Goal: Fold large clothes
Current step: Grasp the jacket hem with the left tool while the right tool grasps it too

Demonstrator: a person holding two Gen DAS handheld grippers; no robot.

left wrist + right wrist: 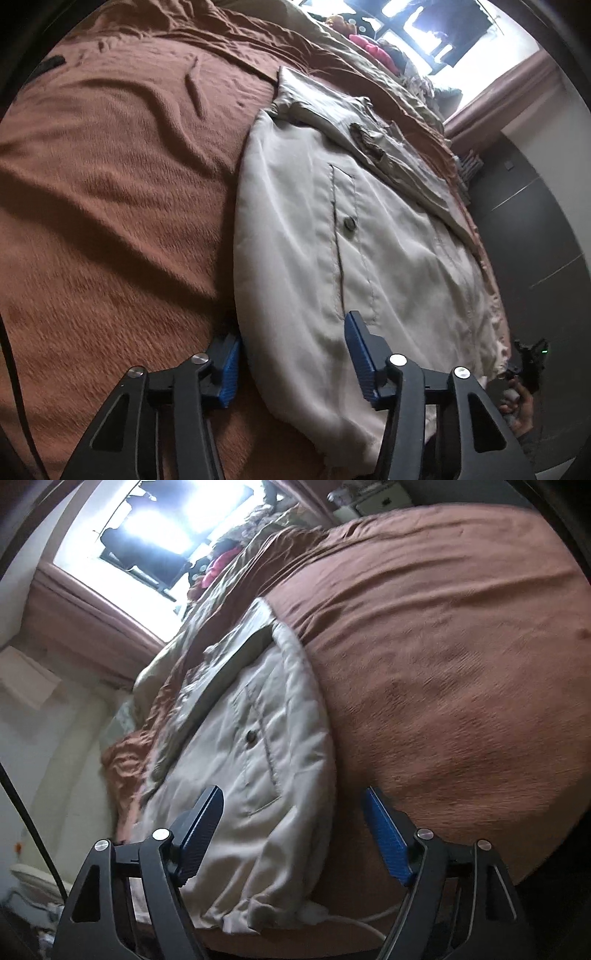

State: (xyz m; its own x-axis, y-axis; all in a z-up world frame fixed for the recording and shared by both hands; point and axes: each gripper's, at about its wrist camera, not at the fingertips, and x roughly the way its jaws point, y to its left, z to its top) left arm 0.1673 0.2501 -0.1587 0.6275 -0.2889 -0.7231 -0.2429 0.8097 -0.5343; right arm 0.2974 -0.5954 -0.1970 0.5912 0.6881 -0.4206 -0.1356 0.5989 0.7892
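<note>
A pale beige coat lies flat along the edge of a rust-brown blanket on a bed.

The left gripper straddles the coat's near hem — jaws spread, pads not pressing it — while the right gripper hovers spread above the same hem; a bright window glares beyond.

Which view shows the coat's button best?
The left wrist view: the button on the coat is sharp and unobstructed there, beside its pocket seam. The right wrist view shows the same button smaller and blurred.
</note>
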